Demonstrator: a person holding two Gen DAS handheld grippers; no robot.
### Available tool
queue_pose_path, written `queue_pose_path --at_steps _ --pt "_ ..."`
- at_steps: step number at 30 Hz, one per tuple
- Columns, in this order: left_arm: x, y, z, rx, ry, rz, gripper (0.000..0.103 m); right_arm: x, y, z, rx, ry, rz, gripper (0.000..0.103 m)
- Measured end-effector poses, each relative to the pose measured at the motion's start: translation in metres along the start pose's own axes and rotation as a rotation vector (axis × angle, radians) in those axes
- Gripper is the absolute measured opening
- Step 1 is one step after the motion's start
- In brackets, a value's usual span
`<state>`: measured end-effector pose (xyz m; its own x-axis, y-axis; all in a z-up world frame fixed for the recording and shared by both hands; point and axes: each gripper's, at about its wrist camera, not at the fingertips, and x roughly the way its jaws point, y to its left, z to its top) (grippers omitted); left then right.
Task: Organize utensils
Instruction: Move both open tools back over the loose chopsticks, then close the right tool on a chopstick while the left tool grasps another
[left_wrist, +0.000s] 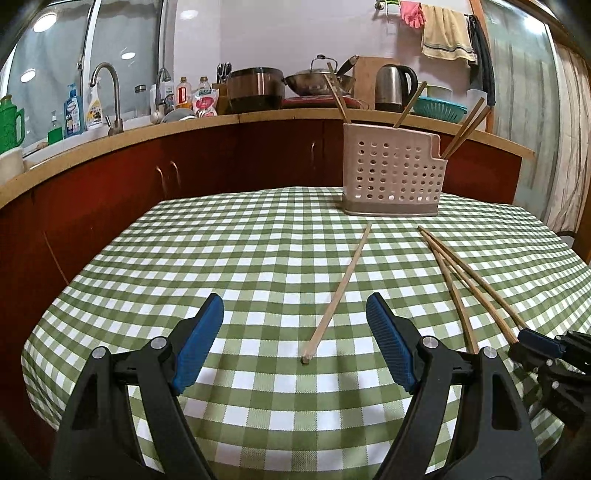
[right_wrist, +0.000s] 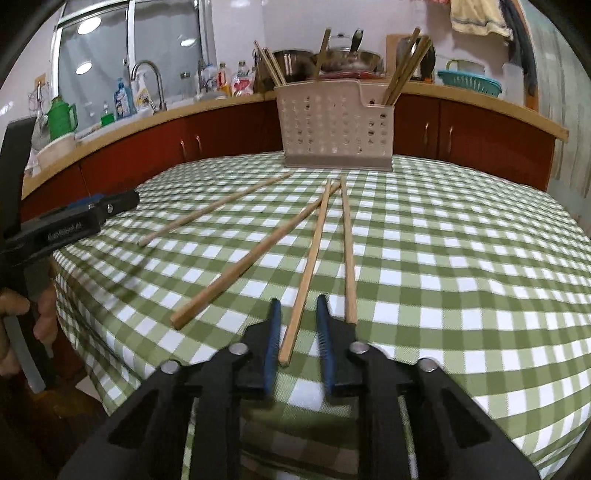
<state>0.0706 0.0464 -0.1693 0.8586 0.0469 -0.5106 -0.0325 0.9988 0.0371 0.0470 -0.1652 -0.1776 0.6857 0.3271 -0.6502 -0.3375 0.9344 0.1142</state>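
Note:
A beige perforated utensil holder (left_wrist: 391, 173) stands at the far side of the checked table and holds several chopsticks; it also shows in the right wrist view (right_wrist: 336, 129). My left gripper (left_wrist: 295, 310) is open above the near end of a lone wooden chopstick (left_wrist: 341, 291). My right gripper (right_wrist: 298, 308) is open, its jaws narrowly either side of the near end of a middle chopstick (right_wrist: 308, 273). Two more chopsticks lie beside it, one to the left (right_wrist: 255, 254) and one to the right (right_wrist: 349, 258). The lone chopstick (right_wrist: 214, 210) lies far left.
The green-and-white checked tablecloth (left_wrist: 221, 258) covers the table. Behind it runs a kitchen counter (left_wrist: 184, 125) with a tap, bottles, pots and a kettle. My left gripper (right_wrist: 88, 210) shows at the left edge of the right wrist view.

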Motion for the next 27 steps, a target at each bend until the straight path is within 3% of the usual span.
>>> queue_pose_path --at_steps 6,16,23,27 --pt "0.008 0.0 -0.004 -0.004 0.024 -0.001 0.078 -0.003 -0.001 0.001 0.006 -0.009 0.001 0.007" --pt "0.022 -0.001 -0.005 0.0 0.045 0.0 0.076 -0.026 -0.014 0.017 0.023 -0.119 -0.046 0.006" --pt "0.038 0.0 -0.007 0.003 0.098 -0.02 0.056 -0.039 -0.036 0.027 0.056 -0.173 -0.103 0.006" --pt "0.045 -0.004 -0.009 0.021 0.117 -0.032 0.052 -0.042 -0.049 0.027 0.084 -0.181 -0.119 0.007"
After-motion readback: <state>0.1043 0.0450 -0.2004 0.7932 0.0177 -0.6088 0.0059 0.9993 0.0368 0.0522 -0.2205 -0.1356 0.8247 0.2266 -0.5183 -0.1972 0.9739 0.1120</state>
